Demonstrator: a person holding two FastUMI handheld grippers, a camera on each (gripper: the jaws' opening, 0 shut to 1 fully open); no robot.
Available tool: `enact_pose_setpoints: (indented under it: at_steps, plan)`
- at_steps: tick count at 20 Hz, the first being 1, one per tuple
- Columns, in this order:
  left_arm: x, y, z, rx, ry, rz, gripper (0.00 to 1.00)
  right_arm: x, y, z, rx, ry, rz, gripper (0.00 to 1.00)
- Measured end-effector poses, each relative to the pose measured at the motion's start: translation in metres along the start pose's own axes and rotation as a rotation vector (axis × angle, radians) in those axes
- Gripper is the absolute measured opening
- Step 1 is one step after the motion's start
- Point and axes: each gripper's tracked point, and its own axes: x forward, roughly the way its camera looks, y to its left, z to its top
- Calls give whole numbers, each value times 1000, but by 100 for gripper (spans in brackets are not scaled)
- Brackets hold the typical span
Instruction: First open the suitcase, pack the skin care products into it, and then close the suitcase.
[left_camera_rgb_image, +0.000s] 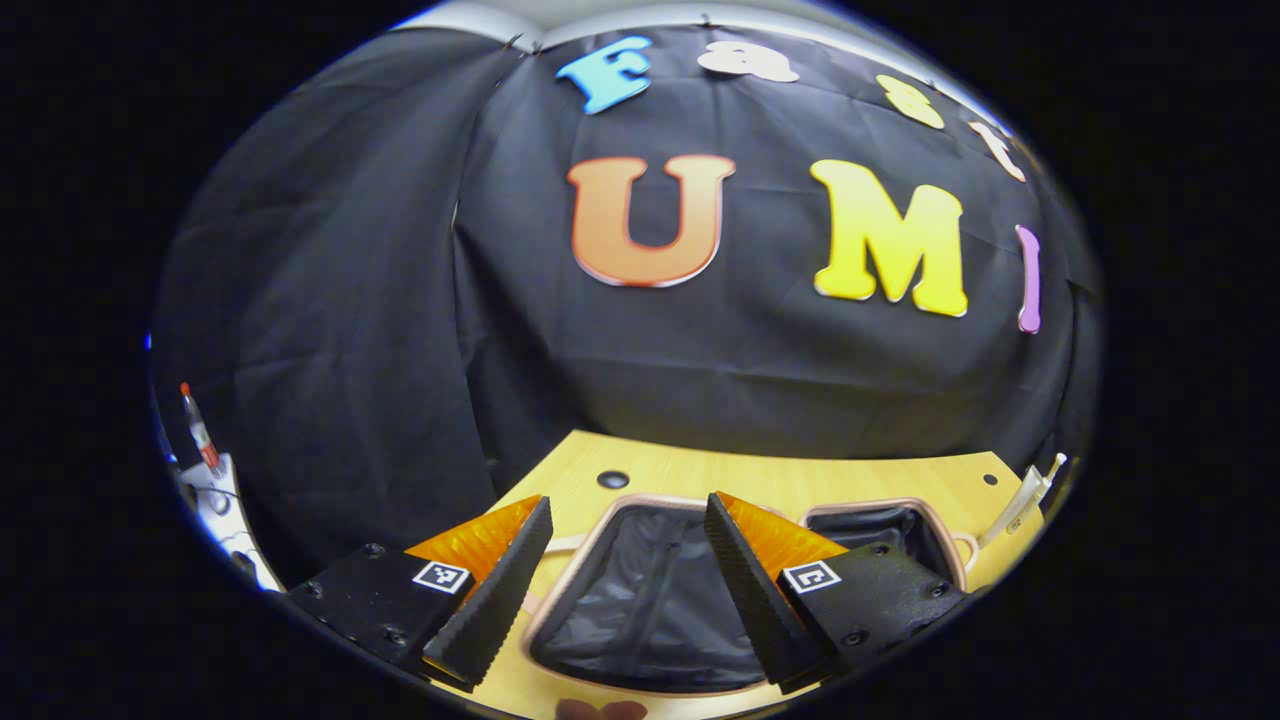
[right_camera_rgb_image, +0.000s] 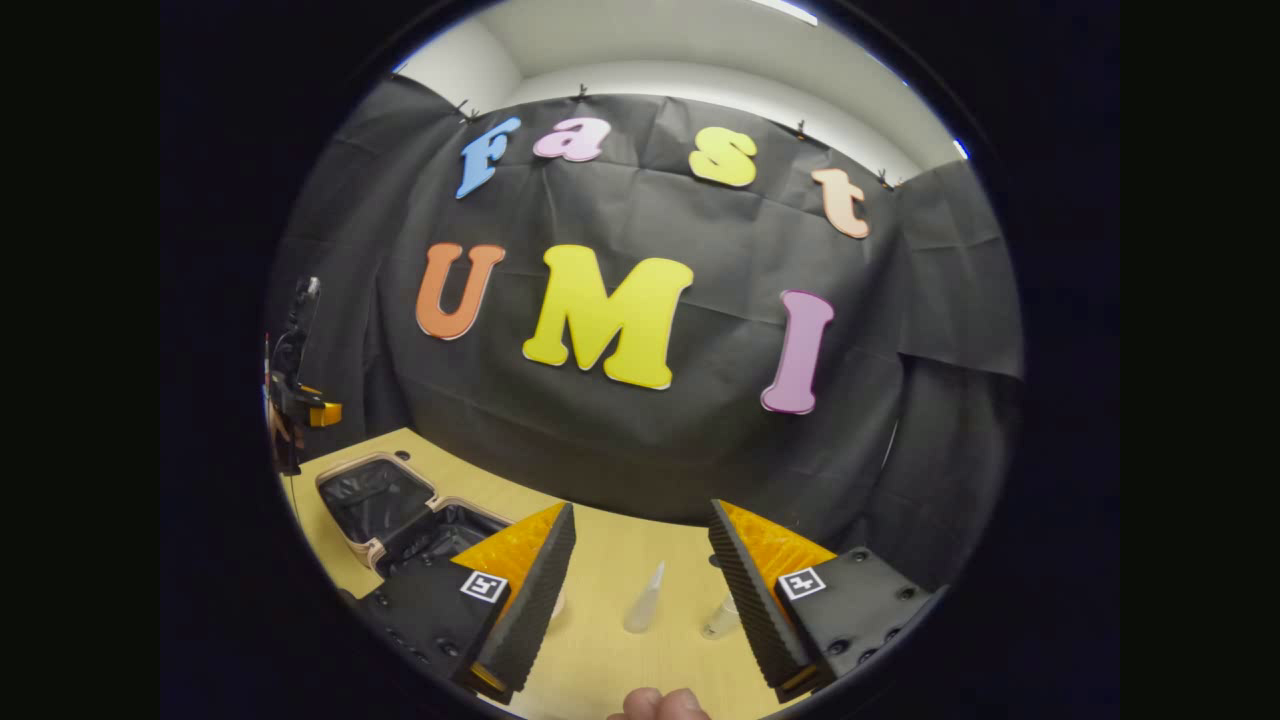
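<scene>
The suitcase (left_camera_rgb_image: 640, 600) lies open on the wooden table, its two black-lined, pink-rimmed halves side by side. My left gripper (left_camera_rgb_image: 628, 503) hovers open above the nearer half, holding nothing. In the right gripper view the suitcase (right_camera_rgb_image: 375, 495) is at the far left, with the left gripper (right_camera_rgb_image: 295, 390) raised above it. My right gripper (right_camera_rgb_image: 641, 510) is open over the table. Two small clear bottles (right_camera_rgb_image: 645, 597) (right_camera_rgb_image: 722, 617) stand on the table below it, between its fingers. A pale item (right_camera_rgb_image: 556, 603) peeks out beside the left finger, mostly hidden.
A white slender item (left_camera_rgb_image: 1025, 500) stands at the table's right edge in the left gripper view. A round hole (left_camera_rgb_image: 613, 479) marks the tabletop behind the suitcase. A hand's thumb (right_camera_rgb_image: 660, 705) shows at the bottom. Black cloth walls close off the back.
</scene>
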Motion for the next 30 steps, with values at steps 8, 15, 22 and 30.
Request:
enact_pose_setpoints:
  at_steps: [8, 15, 22, 30]
  plan:
    - [-70, -205, 8, -19, -56, -157, 98, -27, -103, -45, 88, 46, -126, 80]
    - [-89, -367, -32, 72, 7, -422, 98, -33, -165, -73, 110, 87, -184, 79]
    - [-65, -488, -123, 180, 128, -630, 98, -27, -209, -117, 80, 183, -212, 79]
    - [11, -539, -205, 221, 251, -610, 98, -26, -249, -139, 54, 263, -272, 80]
